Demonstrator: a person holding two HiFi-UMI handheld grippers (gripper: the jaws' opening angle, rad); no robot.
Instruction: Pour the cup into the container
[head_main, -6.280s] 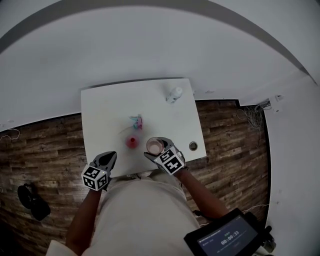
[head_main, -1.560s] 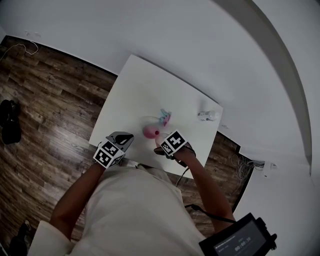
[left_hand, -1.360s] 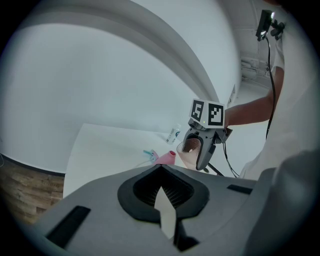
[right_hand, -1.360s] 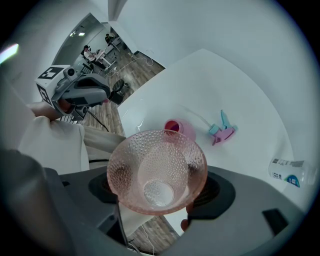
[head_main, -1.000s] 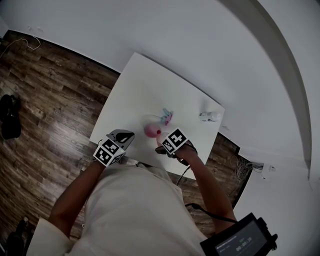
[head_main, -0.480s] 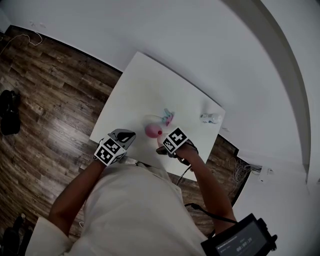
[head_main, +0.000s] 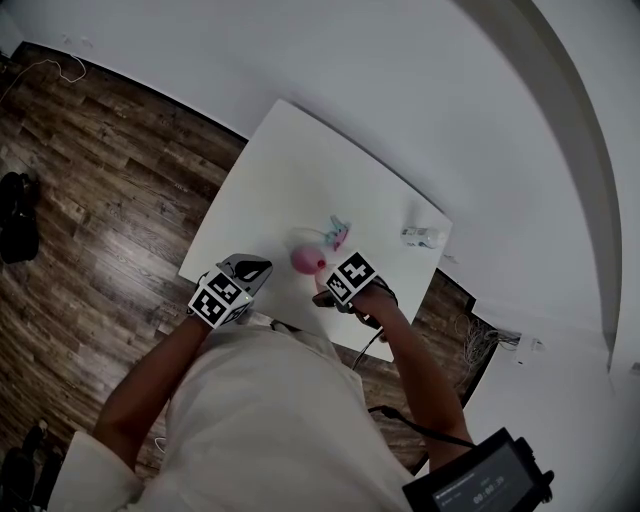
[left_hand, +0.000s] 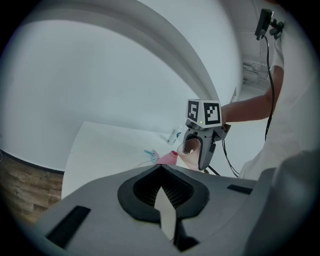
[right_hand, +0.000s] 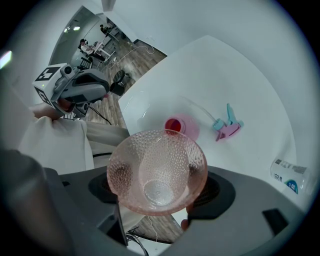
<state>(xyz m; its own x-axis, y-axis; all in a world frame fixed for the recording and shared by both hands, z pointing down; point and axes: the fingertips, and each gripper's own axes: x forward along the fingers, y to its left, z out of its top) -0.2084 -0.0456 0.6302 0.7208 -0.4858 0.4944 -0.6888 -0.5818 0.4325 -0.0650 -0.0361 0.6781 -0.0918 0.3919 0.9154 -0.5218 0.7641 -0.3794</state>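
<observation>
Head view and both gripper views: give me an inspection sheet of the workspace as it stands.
Surface: white table, no spill seen.
Job's things: pink cup, held up, nothing seen in it; pink container, open, on the table just beyond it.
Clutter: spray head beside the container; small bottle near a table corner.
Grippers: right hand-held gripper shut on the cup; left hand-held gripper shut, empty, off to the side.
Cables: one trails from the right hand-held gripper past the table edge; more on the floor by the wall.
Surroundings: wood floor, white wall, dark bag on the floor.
</observation>
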